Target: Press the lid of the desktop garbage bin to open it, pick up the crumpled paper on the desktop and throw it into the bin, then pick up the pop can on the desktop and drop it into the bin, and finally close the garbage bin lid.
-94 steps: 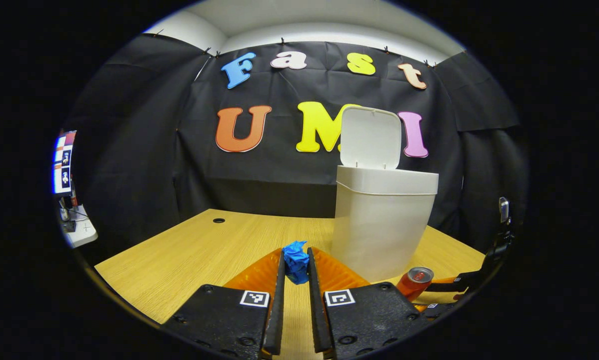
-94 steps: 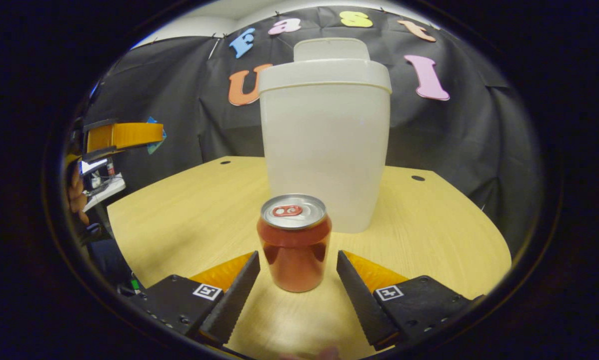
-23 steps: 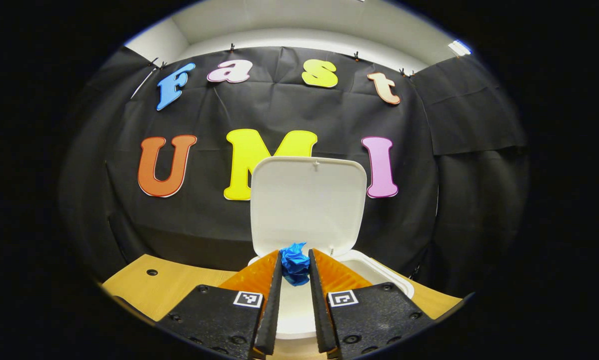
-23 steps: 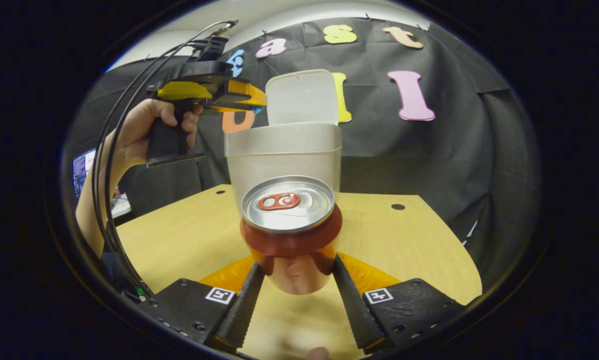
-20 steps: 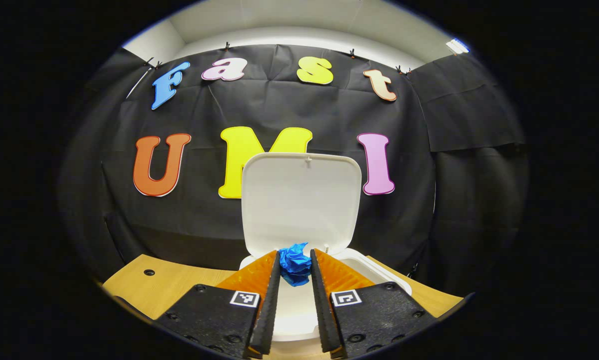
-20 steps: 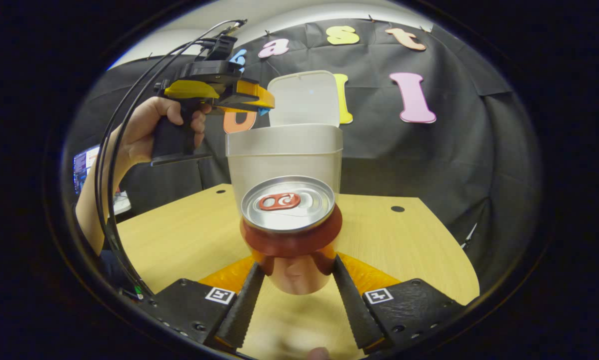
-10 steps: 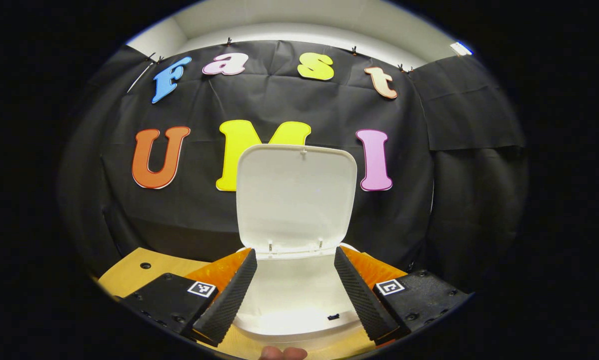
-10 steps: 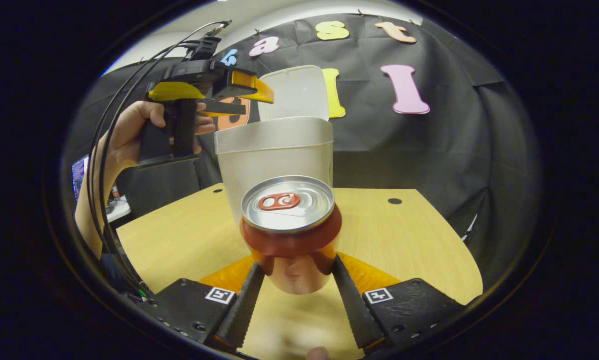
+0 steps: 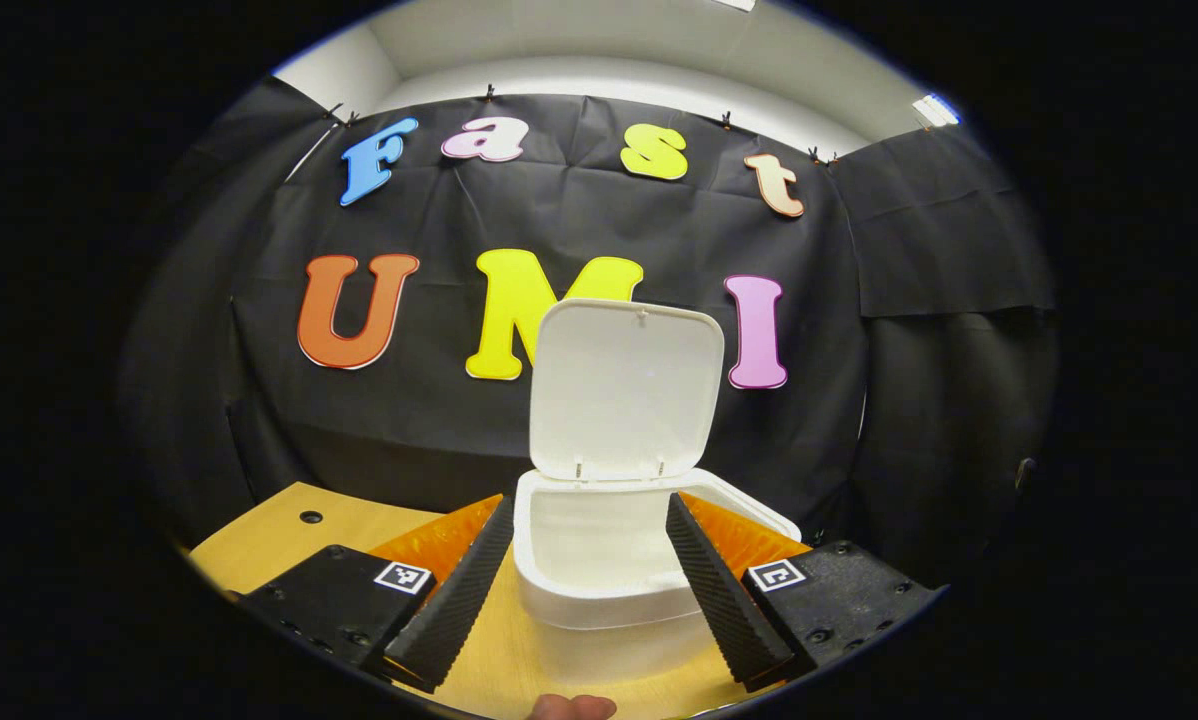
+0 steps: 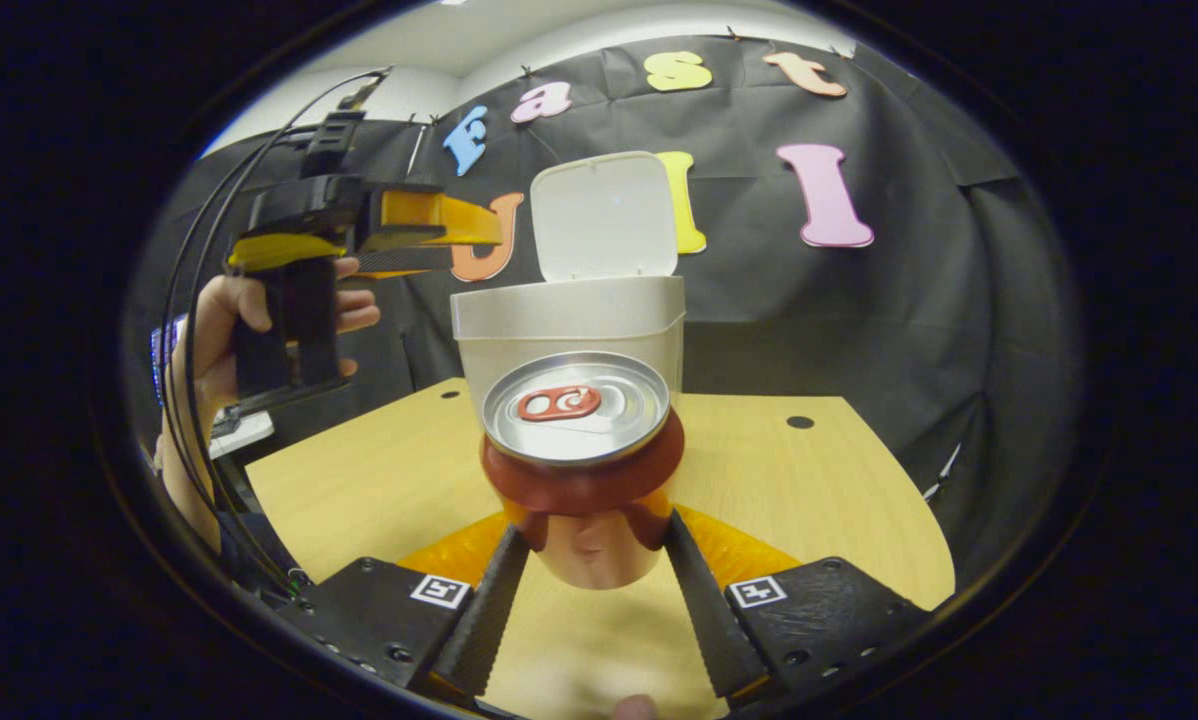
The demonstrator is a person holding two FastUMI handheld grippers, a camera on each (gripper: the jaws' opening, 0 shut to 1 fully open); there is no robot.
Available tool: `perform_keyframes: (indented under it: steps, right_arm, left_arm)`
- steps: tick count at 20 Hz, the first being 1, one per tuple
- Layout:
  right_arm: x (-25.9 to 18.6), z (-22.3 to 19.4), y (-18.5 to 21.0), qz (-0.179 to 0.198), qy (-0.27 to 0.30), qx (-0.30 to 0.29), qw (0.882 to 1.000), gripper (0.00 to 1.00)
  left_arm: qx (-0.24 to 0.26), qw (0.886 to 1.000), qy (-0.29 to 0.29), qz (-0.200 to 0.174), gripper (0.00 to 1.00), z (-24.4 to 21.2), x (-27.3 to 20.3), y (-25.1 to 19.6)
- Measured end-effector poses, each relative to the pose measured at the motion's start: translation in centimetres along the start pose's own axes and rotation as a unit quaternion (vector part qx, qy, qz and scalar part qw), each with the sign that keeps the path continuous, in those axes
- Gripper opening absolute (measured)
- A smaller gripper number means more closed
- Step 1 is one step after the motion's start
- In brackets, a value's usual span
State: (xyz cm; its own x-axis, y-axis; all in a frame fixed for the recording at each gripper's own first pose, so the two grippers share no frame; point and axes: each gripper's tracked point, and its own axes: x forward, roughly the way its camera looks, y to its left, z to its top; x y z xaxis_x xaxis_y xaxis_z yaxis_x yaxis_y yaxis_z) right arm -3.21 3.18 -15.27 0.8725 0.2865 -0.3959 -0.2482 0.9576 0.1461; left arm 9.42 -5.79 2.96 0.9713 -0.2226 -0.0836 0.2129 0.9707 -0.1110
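- Now, left gripper (image 9: 587, 545): fingers wide apart, nothing btwn them; it hangs above and just in front of the open bin (image 9: 614, 590).
- Bin is white, stands on the wood desk (image 9: 259, 525); lid (image 9: 624, 390) tipped up at the back, upright, against the black wall cloth.
- Crumpled paper: can't see it; bin inside mostly hidden from here.
- Right gripper (image 10: 591, 565): both fingers clamped on the pop can (image 10: 581, 465), can upright, top w/ red tab facing the camera, held above the desk in front of the bin.
- Right gripper view also has the left gripper up left of the bin rim, a hand (image 10: 221, 335) on its grip, cables looping off it.
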Motion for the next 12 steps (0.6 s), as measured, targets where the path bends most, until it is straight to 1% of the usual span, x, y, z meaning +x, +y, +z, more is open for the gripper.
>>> perform_keyframes:
  steps: [3,6,8,12]
  right_arm:
    - [-0.6,2.3,0.4,0.005,-0.021,-0.011,1.000,0.80]
    - [-1.3,4.6,0.9,0.010,-0.041,-0.027,0.999,0.78]
    - [-1.3,6.1,1.2,0.016,-0.048,-0.036,0.998,0.78]
    - [-1.6,9.0,1.9,0.032,-0.058,-0.042,0.997,0.79]
  left_arm:
    - [0.011,1.000,-0.011,0.020,0.99,-0.3,-2.6,1.8]
    - [0.010,0.999,-0.005,0.039,0.99,-1.5,-4.6,3.5]
    - [0.021,0.998,-0.002,0.056,0.99,-2.2,-5.6,4.7]
    - [0.024,0.998,0.012,0.057,0.99,-4.3,-6.8,5.1]
